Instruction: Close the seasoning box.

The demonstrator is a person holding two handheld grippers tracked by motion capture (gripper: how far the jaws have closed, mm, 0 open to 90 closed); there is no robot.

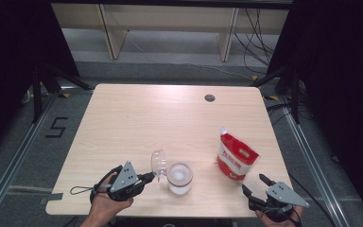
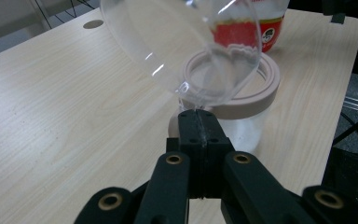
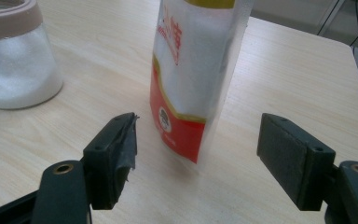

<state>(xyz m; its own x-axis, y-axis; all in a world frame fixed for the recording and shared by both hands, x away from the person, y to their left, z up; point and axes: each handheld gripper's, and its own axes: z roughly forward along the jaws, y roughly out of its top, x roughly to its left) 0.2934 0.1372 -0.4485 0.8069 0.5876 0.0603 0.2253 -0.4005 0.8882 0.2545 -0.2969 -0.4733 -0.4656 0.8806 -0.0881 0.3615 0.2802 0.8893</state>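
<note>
Clear lid lifted off the jar
Tilted, pinched at its rim beside the jar's pinkish collar; the jar stands open, holding white grains

table: pale wood-grain laminate, smooth, matt sheen
lid: clear plastic, glossy
jar: clear glossy body, matt beige rim
pouch: glossy red-and-white plastic film
left hand-held gripper: matt black plastic, brass-coloured rivets
</note>
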